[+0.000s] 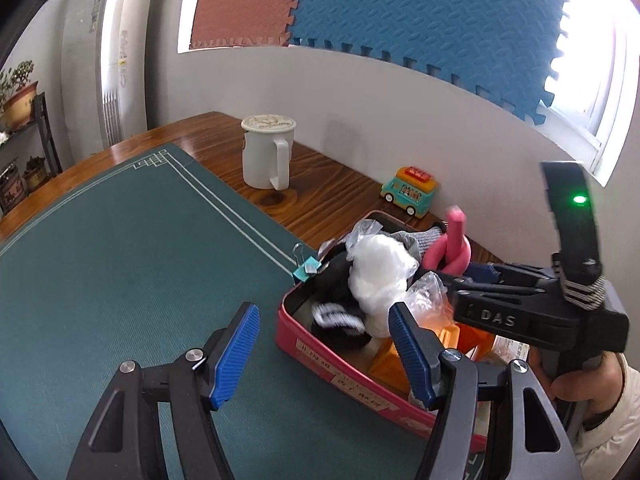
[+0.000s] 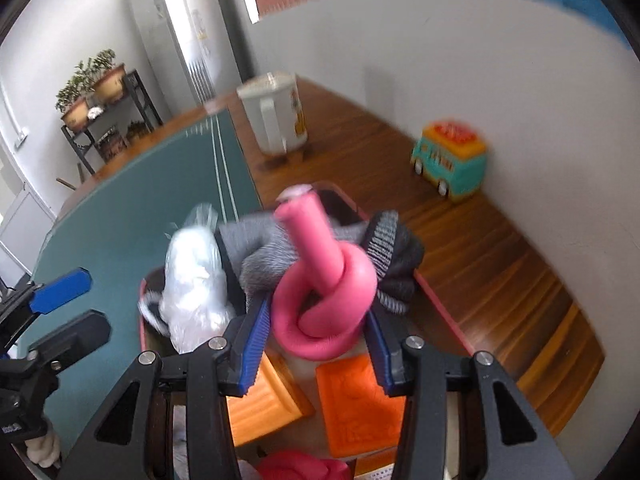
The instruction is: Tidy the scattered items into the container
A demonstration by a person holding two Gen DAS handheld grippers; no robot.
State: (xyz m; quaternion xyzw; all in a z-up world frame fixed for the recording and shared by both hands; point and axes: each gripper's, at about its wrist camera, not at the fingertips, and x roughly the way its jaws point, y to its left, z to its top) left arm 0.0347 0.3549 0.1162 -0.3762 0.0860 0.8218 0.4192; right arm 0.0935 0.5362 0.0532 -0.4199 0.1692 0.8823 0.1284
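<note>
- Jaws of the right gripper (image 2: 316, 344) were clamped on one knotted pink foam tube (image 2: 324, 300), their blue pads pressed against its two sides; jaws of the left gripper (image 1: 324, 354) stood partly apart with nothing between them.
- One red tin container (image 1: 344, 380) lay on the green mat (image 1: 120, 260), and the left gripper straddled its near wall, one pad outside the tin and one over its inside.
- Held above the tin's middle, the pink tube was a smooth, thick foam rod tied in a single knot, with one free end sticking up.
- Inside the tin lay two orange blocks (image 2: 360, 404), one white crumpled plastic bag (image 2: 192, 288), and grey and black striped socks (image 2: 384, 264) whose count could not be told.
- One teal binder clip (image 1: 306, 266) lay on the mat, touching the tin's far-left corner.
- One white lidded mug (image 1: 266, 152) stood on the wooden table (image 1: 332, 196) well beyond the tin.
- One teal and orange toy bus (image 1: 408, 190) stood just beyond the tin's far end, against the wall.
- A hand (image 1: 588, 384) gripped the right gripper's handle beside the tin.
</note>
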